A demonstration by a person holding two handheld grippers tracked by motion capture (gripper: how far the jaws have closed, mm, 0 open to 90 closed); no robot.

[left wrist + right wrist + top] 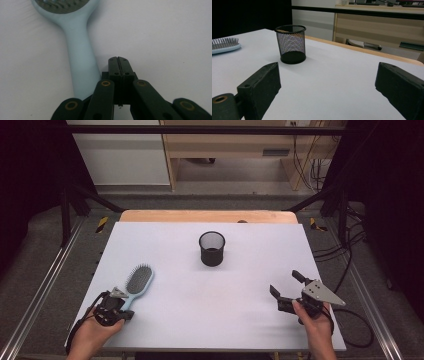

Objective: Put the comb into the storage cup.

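Quick status from my end: the left tongs [121,301] are sitting near the front-left corner of the table [210,320], and in the left gripper view they [118,60] are pressed flat together with nothing caught between them, so fully closed and empty. The light blue hairbrush [136,284] lies flat on the table right there, bristles up, head pointing toward the far edge and handle toward the front edge. In the left gripper view the handle [82,65] runs just beside the closed tips, to their left in that view, and it reaches down to the linkage at the bottom of the frame; can't tell if it's actually touching the metal or just passing close. Over by the front-right corner the right tongs [286,284] are spread wide open, nothing in them, just bare table between the two pads in the right gripper view [329,85]. They're aimed toward the middle of the table, where the black mesh cup [212,248] stands upright, closer to the far edge than the front, well apart from both tongs and from the brush. From the right gripper view the cup [291,44] looks empty as far as I can see through the mesh.
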